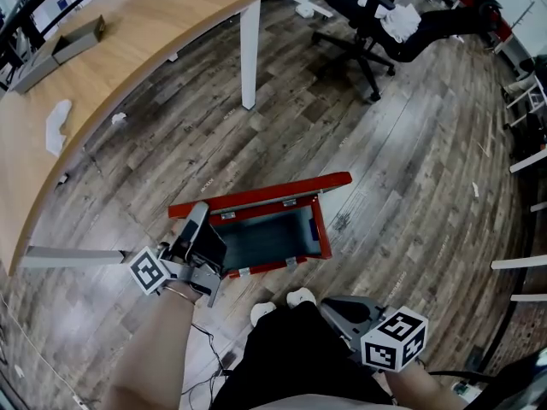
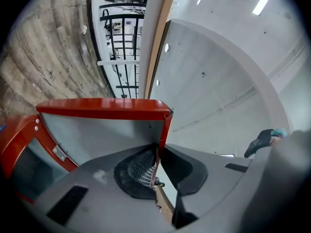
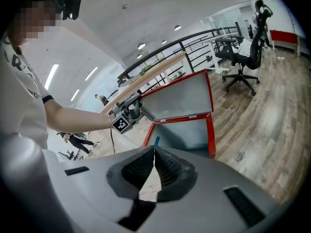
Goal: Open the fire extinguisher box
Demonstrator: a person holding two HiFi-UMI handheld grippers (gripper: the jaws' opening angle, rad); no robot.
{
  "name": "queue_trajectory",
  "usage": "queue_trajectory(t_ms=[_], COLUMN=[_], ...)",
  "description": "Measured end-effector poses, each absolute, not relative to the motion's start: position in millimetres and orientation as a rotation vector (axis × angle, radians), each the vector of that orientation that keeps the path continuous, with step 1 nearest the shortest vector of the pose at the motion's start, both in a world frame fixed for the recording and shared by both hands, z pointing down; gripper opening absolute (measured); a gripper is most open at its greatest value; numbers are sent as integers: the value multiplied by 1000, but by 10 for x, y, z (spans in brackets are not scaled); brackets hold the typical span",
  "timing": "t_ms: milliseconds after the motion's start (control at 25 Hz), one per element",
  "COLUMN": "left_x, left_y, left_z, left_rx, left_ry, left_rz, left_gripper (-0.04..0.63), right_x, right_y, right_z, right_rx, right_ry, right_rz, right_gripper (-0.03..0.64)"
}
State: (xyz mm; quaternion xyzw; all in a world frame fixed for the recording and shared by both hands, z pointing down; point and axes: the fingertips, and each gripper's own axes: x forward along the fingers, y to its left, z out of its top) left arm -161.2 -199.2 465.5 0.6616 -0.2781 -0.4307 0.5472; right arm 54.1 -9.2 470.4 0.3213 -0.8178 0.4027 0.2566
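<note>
The red fire extinguisher box (image 1: 323,229) lies on the wood floor, its grey inside showing. Its lid (image 1: 256,196) stands up along the far side. My left gripper (image 1: 198,216) is at the lid's left end. In the left gripper view the lid's (image 2: 97,130) thin red side edge runs down between the pads of the left gripper (image 2: 156,164), which is shut on it. My right gripper (image 1: 338,314) hangs near my lap, apart from the box. The right gripper view shows this gripper (image 3: 154,154) shut on nothing, with the box (image 3: 182,132) and raised lid (image 3: 177,98) ahead of it.
A curved wooden desk (image 1: 128,49) with a white leg (image 1: 249,49) stands beyond the box. A black office chair (image 1: 367,15) is at the back right. My shoes (image 1: 282,301) are just in front of the box. A cable (image 1: 209,348) trails on the floor.
</note>
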Motion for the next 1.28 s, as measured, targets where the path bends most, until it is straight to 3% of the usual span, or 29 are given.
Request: queue_trajectory(t_ms=[1280], left_x=[-1806], left_y=[-2879], left_z=[4849], left_rx=[1478], left_ry=[-827], left_rz=[-1061], left_gripper=[35], right_x=[642], right_y=[-740], right_z=[4940], right_rx=[724], right_ry=[-2242], right_rz=[1173], right_gripper=[11])
